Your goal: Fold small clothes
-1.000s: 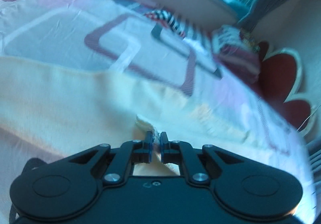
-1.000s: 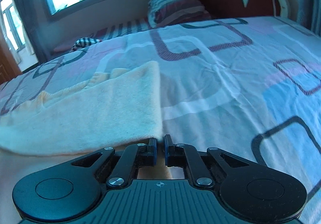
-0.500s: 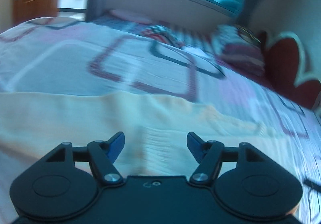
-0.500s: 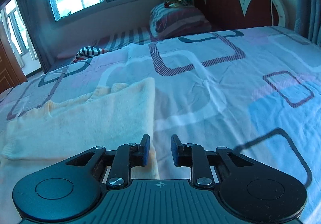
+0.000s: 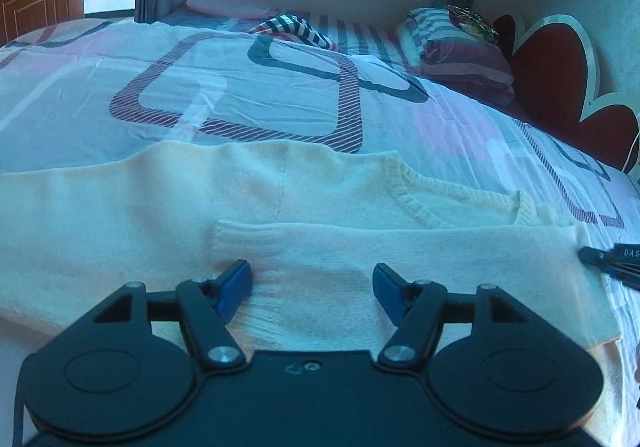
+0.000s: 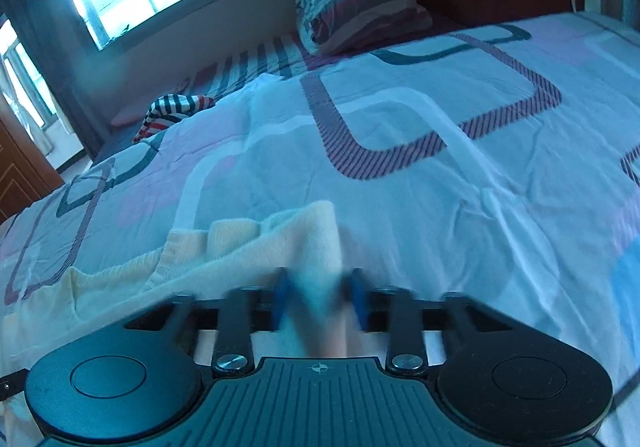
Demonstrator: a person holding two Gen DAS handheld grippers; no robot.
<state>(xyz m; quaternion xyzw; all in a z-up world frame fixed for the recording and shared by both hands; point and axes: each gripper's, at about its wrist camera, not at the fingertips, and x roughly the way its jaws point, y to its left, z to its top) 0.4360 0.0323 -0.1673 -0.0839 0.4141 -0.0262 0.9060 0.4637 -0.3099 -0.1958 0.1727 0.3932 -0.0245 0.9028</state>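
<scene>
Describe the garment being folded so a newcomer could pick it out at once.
Start at the big bed with the patterned sheet. Nearest the cameras lies a cream knitted sweater, one sleeve folded across it. Unlike the striped cloth farther back, it is plain, with a ribbed neckline.

Left hand-held gripper (image 5: 312, 285) gapes; right hand-held gripper (image 6: 320, 301) closes, blurred.

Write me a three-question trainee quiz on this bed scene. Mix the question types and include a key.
1. True or false: the left gripper is open above the cream sweater.
2. Multiple choice: what lies folded across the sweater's front, below the collar? A) its own sleeve B) a sock C) a towel
3. Short answer: what red furniture part stands beside the striped pillow?

Key: 1 true; 2 A; 3 the headboard.
</scene>
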